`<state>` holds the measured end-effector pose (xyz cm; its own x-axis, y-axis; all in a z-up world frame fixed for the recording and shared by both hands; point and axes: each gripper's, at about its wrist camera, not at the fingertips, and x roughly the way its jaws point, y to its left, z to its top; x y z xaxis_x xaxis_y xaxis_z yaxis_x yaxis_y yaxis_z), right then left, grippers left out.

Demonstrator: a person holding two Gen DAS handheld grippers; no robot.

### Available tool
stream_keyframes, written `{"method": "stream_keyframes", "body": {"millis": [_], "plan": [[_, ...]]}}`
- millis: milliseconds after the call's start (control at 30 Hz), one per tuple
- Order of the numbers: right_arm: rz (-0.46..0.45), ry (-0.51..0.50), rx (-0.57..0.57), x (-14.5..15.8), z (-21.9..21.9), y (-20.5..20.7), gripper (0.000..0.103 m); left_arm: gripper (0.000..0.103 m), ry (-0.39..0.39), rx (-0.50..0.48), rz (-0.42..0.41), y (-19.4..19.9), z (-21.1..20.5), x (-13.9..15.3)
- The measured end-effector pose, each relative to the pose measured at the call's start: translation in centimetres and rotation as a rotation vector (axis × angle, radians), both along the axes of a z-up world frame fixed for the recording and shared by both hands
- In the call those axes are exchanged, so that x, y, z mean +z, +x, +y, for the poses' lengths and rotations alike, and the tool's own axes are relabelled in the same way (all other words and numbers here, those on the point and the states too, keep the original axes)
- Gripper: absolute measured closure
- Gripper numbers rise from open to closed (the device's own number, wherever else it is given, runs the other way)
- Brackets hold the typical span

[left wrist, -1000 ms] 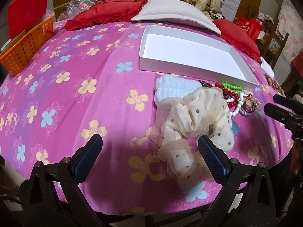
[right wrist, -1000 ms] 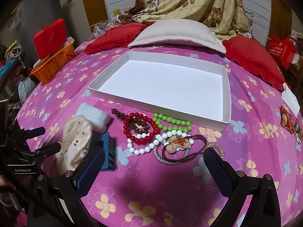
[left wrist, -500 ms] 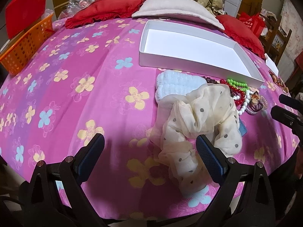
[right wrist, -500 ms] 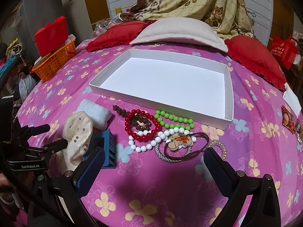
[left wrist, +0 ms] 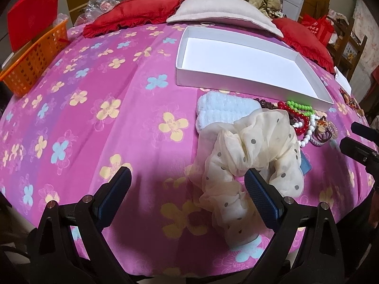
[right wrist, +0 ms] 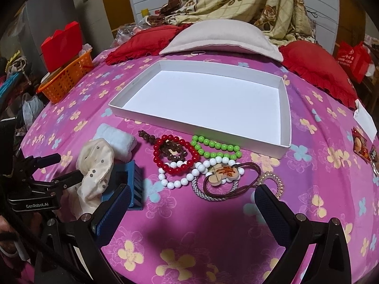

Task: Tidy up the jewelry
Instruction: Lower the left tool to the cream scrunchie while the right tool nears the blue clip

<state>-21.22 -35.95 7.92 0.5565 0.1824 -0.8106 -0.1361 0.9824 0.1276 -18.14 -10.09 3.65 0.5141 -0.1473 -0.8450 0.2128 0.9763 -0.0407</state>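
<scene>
Both grippers spread, empty: left gripper [left wrist: 187, 182] low-centre near the soft, floppy polka-dot scrunchie [left wrist: 251, 146], right gripper [right wrist: 191, 200] before the bead bracelets [right wrist: 176, 153] mid-frame below the empty white tray [right wrist: 199, 124]; beads look light and slippery, so pinch across the strand.

Left gripper [left wrist: 187, 184] with black angular arms, blue textured finger pads [left wrist: 260, 196], silver screws at the joints, right gripper [right wrist: 193, 204] of matching build, white "GenRobot.AI" lettering at nine o'clock
</scene>
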Motion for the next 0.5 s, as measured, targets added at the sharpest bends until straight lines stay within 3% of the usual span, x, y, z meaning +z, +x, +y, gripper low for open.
{"method": "stream_keyframes", "body": {"millis": [500], "plan": [[0.016,0.003,-0.090,-0.4,-1.8,-0.2,0.000,0.006,-0.003,0.015,-0.006,0.1,-0.6,0.5]]}}
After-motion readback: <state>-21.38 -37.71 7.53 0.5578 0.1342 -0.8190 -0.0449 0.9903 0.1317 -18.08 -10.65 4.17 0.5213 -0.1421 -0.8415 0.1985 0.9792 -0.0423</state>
